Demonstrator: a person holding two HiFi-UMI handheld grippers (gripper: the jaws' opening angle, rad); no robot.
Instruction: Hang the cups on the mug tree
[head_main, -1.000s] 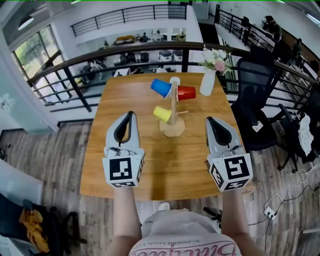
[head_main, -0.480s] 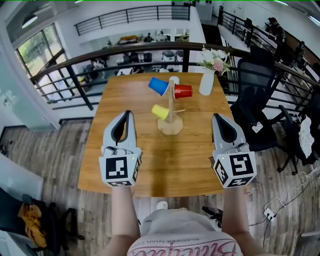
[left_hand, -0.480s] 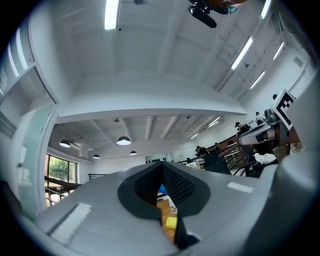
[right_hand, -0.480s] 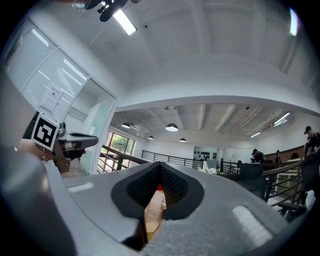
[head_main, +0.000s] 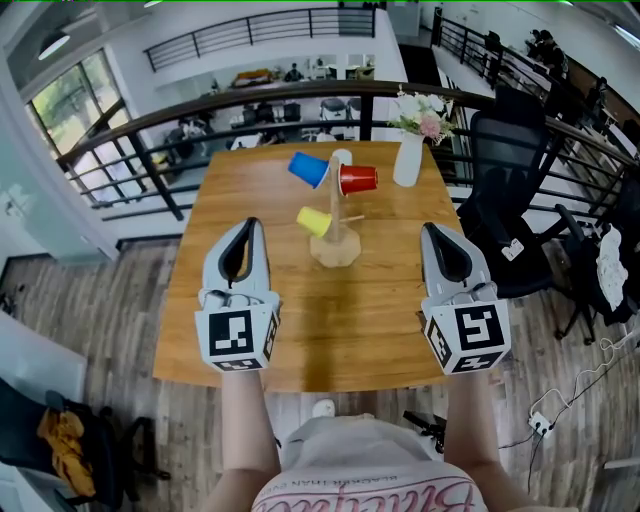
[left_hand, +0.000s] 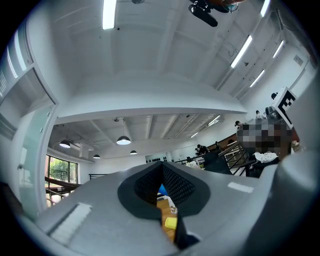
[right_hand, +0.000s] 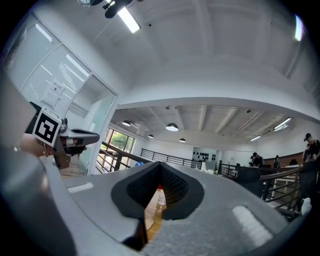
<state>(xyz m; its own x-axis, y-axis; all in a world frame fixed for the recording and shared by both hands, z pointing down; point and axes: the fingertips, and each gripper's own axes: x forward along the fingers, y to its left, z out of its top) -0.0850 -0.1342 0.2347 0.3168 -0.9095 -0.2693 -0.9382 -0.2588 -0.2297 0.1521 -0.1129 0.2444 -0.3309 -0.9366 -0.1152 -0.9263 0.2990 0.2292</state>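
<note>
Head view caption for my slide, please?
Blue cup, red cup, yellow cup hung on mug tree; left tool and right tool shut, empty.

There are 3 cups, 1 mug tree, 1 flower vase and 1 table.

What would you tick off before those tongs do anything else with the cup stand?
1. Blue cup hangs on the mug tree: ok.
2. Red cup hangs on the tree's other side: ok.
3. Yellow cup hangs on a lower peg: ok.
4. Tree stands on its base on the table: ok.
5. Left tongs and right tongs shut, holding nothing: ok.
6. Flower vase stands apart from the tree: ok.
</note>
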